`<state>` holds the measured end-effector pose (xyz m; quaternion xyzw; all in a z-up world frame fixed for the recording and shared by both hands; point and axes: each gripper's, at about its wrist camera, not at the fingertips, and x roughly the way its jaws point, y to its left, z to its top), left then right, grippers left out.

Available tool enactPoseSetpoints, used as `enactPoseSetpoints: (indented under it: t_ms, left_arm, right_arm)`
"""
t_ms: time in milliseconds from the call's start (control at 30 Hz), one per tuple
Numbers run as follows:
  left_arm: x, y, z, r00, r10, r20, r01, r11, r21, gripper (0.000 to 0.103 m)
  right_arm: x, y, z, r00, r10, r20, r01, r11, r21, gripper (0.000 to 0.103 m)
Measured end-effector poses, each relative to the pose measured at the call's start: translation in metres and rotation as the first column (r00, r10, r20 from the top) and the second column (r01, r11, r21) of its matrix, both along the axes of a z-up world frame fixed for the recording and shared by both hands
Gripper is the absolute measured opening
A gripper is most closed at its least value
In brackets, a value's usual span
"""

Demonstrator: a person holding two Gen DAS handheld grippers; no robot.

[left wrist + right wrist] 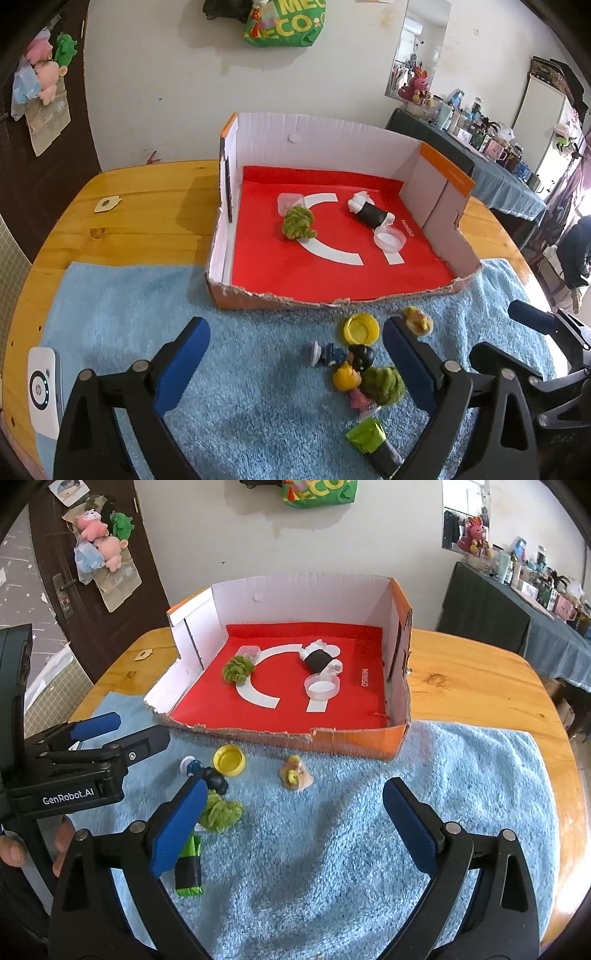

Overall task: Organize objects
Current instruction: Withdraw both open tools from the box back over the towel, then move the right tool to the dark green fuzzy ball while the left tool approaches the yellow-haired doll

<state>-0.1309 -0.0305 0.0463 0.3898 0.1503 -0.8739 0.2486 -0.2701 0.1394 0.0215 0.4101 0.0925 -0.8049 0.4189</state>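
A torn cardboard box (332, 133) (295, 587) with a red floor stands on the blue towel's far edge. In it lie a green fuzzy toy (298, 221) (238, 669), a black-and-white roll (370, 212) (318, 658) and a clear lid (389, 238) (322, 686). On the towel lie a yellow cap (361, 328) (229, 760), small figurines (349, 363), a second green fuzzy toy (382, 384) (221, 812), a green-wrapped roll (373, 443) (189, 867) and a tan toy (418, 320) (295, 773). My left gripper (295, 363) is open above the towel beside these. My right gripper (293, 830) is open over bare towel.
A white device (43, 391) lies on the wooden table (129, 206) at the left. A small wooden tag (106, 204) (143, 654) sits further back. A hand (14, 853) holds the left gripper's handle. A cluttered side table (498, 155) stands at the right.
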Motion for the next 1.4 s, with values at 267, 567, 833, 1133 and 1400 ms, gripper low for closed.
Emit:
enactPoseSetpoints:
  t_ms: [267,567,833,1133,1400]
  left_arm:
    - [0.007,0.009,-0.004,1.000,0.001,0.004,-0.001,1.000,0.001,0.098]
    - [0.018,0.019,-0.013,1.000,0.004,0.014,-0.004,1.000,0.008,0.098]
    - [0.024,0.022,-0.018,1.000,0.006,0.016,-0.006,1.000,0.015,0.098]
    - [0.029,0.024,-0.027,1.000,0.008,0.030,-0.009,1.000,0.028,0.098]
    - [0.025,0.029,-0.038,0.999,-0.008,0.051,0.006,0.999,0.041,0.098]
  right_arm:
    - [0.010,0.008,-0.006,1.000,0.002,0.005,-0.002,1.000,0.006,0.097]
    - [0.021,0.015,-0.011,1.000,0.006,0.008,-0.006,1.000,0.013,0.098]
    - [0.032,0.017,-0.015,1.000,0.017,0.007,-0.018,1.000,0.023,0.098]
    - [0.038,0.018,-0.023,1.000,0.025,0.016,-0.026,0.999,0.035,0.098]
    - [0.036,0.023,-0.030,0.999,0.013,0.029,-0.015,0.999,0.037,0.098]
